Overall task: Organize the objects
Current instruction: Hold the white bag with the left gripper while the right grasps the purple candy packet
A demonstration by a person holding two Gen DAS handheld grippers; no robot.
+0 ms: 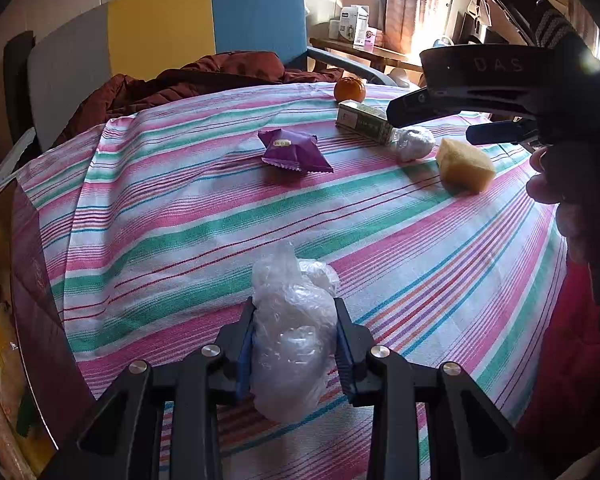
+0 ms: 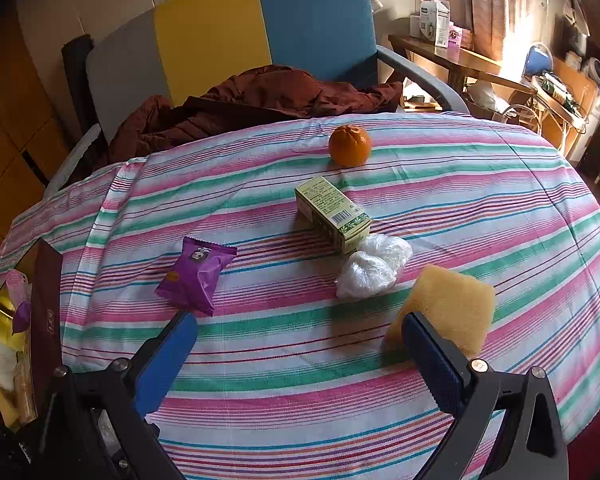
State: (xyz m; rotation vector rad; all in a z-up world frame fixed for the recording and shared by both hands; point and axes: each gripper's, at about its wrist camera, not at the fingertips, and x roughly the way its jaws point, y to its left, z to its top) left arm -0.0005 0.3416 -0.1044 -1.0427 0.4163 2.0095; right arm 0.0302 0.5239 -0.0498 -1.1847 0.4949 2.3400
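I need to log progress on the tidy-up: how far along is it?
Done: some items already sit in the open box. In hand: left gripper clamps a plastic bag; right gripper is open. Left on the cloth: purple packet, orange, green carton, sponge, plastic bundle.

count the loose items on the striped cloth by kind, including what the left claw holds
orange: 1
green box: 1
purple snack packet: 1
yellow sponge: 1
crumpled clear plastic bags: 2, one on the cloth, one in the left claw
total: 6
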